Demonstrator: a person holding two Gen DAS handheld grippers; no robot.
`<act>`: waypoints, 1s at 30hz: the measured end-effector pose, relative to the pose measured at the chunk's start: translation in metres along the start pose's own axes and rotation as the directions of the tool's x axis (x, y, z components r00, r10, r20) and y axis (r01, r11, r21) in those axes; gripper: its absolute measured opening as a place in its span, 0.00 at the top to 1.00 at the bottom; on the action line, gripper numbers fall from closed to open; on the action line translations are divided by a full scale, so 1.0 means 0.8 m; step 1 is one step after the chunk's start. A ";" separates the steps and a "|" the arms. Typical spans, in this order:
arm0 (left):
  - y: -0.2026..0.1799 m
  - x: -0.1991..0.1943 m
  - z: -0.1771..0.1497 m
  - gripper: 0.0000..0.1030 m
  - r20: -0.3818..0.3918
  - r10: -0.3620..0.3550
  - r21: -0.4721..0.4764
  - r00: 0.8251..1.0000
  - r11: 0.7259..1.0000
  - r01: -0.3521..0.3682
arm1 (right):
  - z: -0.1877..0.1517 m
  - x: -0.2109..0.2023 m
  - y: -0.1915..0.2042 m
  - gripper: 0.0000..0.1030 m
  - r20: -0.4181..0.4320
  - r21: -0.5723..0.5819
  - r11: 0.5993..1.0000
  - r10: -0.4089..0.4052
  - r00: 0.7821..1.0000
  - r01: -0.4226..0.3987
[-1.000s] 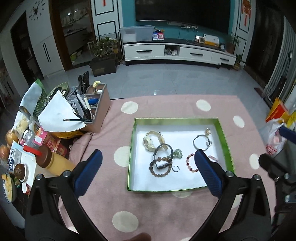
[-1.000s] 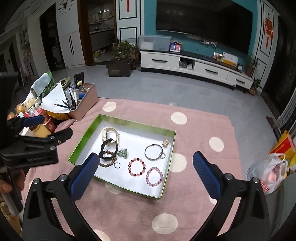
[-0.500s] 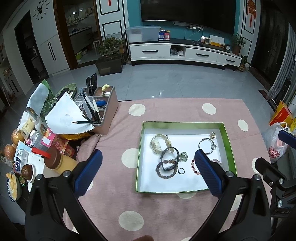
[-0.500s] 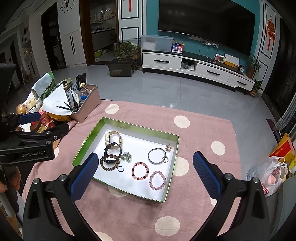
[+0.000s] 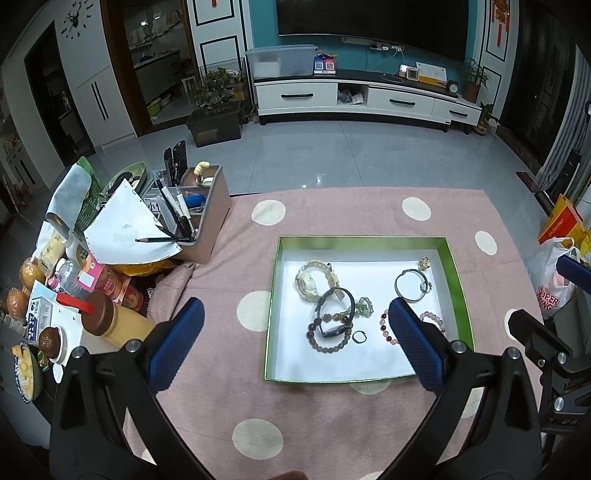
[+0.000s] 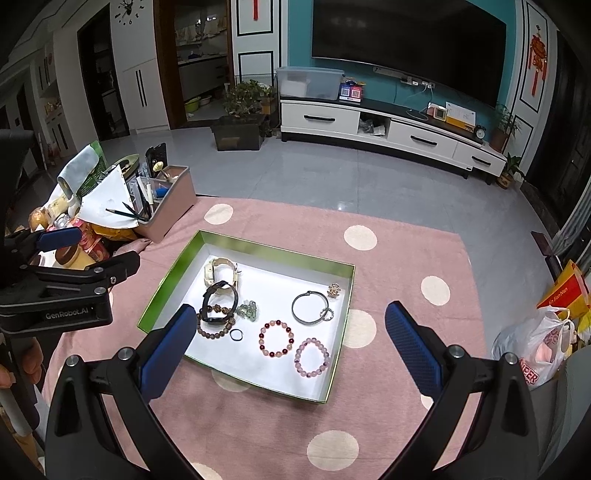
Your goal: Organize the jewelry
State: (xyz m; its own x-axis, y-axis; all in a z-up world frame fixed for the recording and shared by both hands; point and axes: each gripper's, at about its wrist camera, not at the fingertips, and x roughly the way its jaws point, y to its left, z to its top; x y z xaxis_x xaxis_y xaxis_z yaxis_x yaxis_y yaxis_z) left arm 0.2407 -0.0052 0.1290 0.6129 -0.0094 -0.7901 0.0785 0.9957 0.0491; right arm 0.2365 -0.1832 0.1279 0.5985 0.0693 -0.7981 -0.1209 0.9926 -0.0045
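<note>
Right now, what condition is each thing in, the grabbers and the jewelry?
left gripper: open, empty
right gripper: open, empty
green tray: lidless, flat on the cloth
black band: lying across the brown bead bracelet
silver bangle: flat, apart from the others
pink bead bracelet: flat, lying free

Left wrist fisheye: high above pink polka-dot tablecloth (image 5: 317, 417), looking forward and down, facing wall-mounted black TV (image 5: 369, 22); shallow green-rimmed white tray (image 5: 364, 239) near centre. Right wrist fisheye: similar height, set further right, angled slightly left, same tray (image 6: 280, 253) left of centre. Shared: tray, tablecloth, brown desk organiser (image 5: 212, 218), TV wall.
</note>
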 end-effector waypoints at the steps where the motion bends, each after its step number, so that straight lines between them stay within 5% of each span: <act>1: 0.000 0.000 0.000 0.02 0.000 0.001 0.001 1.000 1.000 -0.001 | 0.000 0.000 0.000 0.01 0.000 0.000 1.000 0.000 1.000 0.000; 30: -0.001 0.007 -0.002 0.02 -0.016 -0.004 -0.005 1.000 1.000 0.004 | -0.004 0.005 -0.006 0.01 -0.005 0.001 1.000 -0.007 1.000 0.007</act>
State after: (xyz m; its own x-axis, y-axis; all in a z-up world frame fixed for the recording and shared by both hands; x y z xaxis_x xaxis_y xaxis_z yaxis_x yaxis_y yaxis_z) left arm 0.2426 -0.0057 0.1233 0.5996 -0.0123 -0.8002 0.0769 0.9961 0.0423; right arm 0.2366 -0.1879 0.1229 0.5954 0.0621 -0.8010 -0.1160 0.9932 -0.0092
